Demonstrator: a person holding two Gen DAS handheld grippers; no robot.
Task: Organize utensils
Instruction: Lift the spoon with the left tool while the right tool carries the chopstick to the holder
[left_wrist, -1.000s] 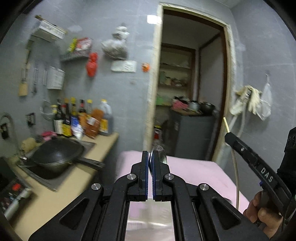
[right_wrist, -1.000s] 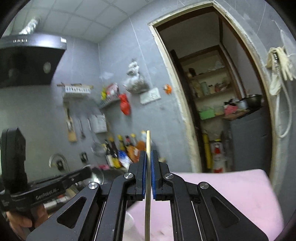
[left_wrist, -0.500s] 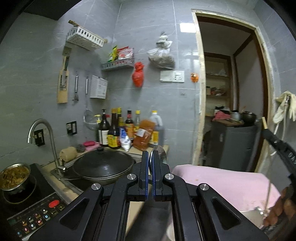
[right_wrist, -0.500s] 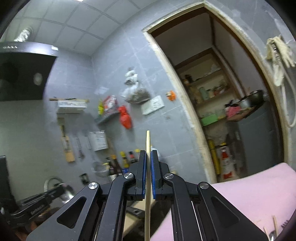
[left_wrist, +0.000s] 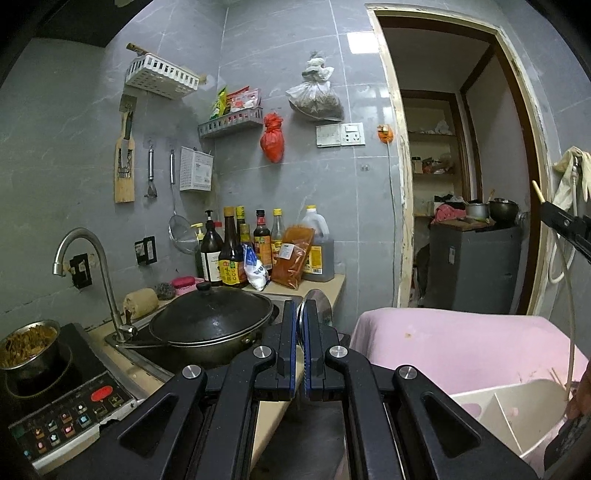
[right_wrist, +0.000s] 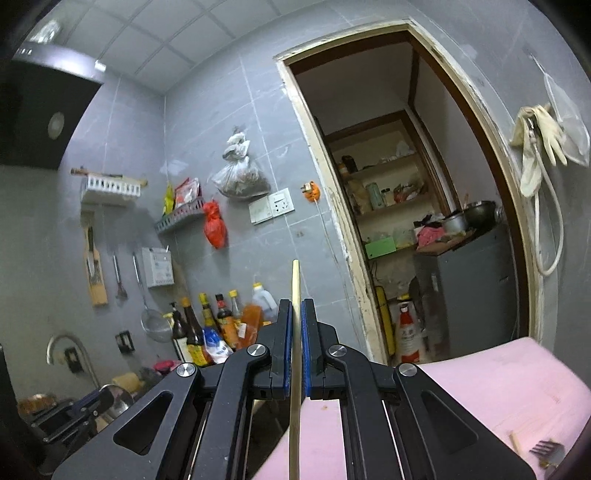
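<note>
My left gripper (left_wrist: 303, 325) is shut on a metal spoon (left_wrist: 319, 304); its round bowl sticks up past the fingertips. My right gripper (right_wrist: 297, 325) is shut on a pale wooden chopstick (right_wrist: 294, 354) that stands upright between the pads. In the left wrist view the right gripper shows at the far right edge, and its chopstick (left_wrist: 570, 332) hangs down toward a white divided utensil tray (left_wrist: 517, 410) on the pink cloth (left_wrist: 443, 343). A fork (right_wrist: 546, 448) and another chopstick (right_wrist: 515, 441) lie on the pink cloth at the lower right of the right wrist view.
A black lidded wok (left_wrist: 210, 325) sits on the sink beside a faucet (left_wrist: 92, 266). An induction cooker (left_wrist: 66, 398) with a steel pot of food (left_wrist: 29, 343) is at the left. Sauce bottles (left_wrist: 258, 254) line the counter's back. A doorway (left_wrist: 461, 184) opens behind.
Both cameras have swung left and tilted, bringing the stove, sink and tray into the left view. Each gripper has kept its hold on its utensil.
</note>
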